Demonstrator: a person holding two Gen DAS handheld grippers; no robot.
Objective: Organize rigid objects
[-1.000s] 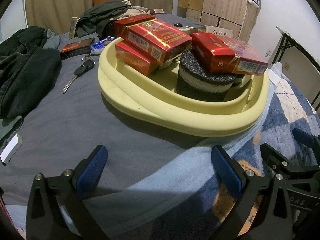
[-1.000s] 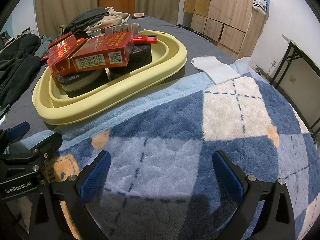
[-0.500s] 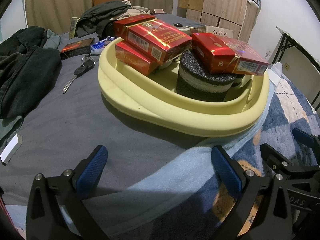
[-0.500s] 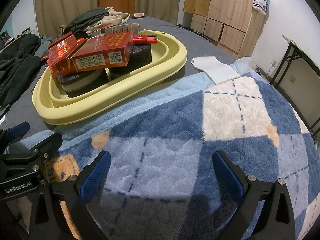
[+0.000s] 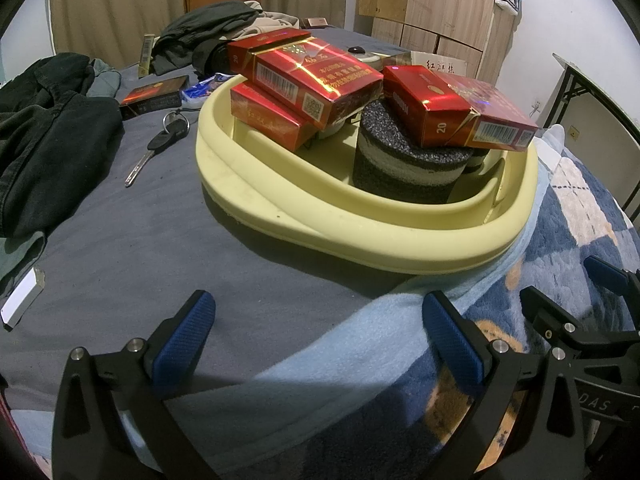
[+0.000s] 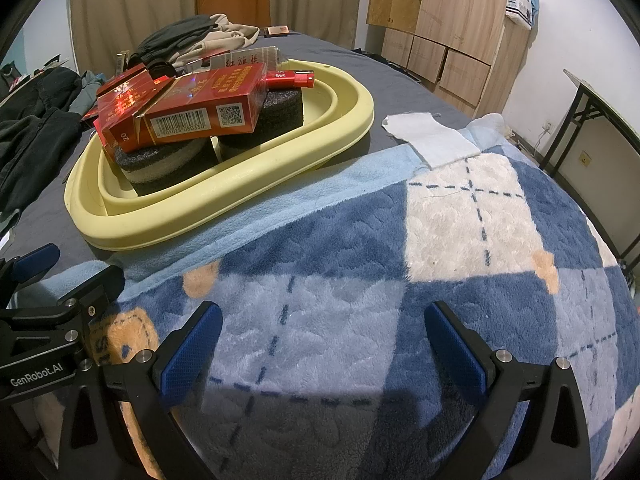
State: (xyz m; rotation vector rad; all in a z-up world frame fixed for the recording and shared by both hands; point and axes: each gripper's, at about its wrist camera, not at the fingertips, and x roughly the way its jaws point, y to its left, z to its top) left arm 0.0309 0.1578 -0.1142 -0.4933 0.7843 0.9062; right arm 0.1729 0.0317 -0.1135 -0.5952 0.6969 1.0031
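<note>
Hovering over bed near edge: left gripper (image 5: 316,332) and right gripper (image 6: 324,338), jaws wide open, empty. Red boxes (image 5: 312,76) stacked loosely on foam pads (image 5: 408,168) inside yellow tray (image 5: 360,236), bed centre. Risk: nudged stack slides off.

Red cartons (image 5: 316,80) stacked in yellow basin (image 5: 360,236); key (image 5: 154,148) beside.
</note>
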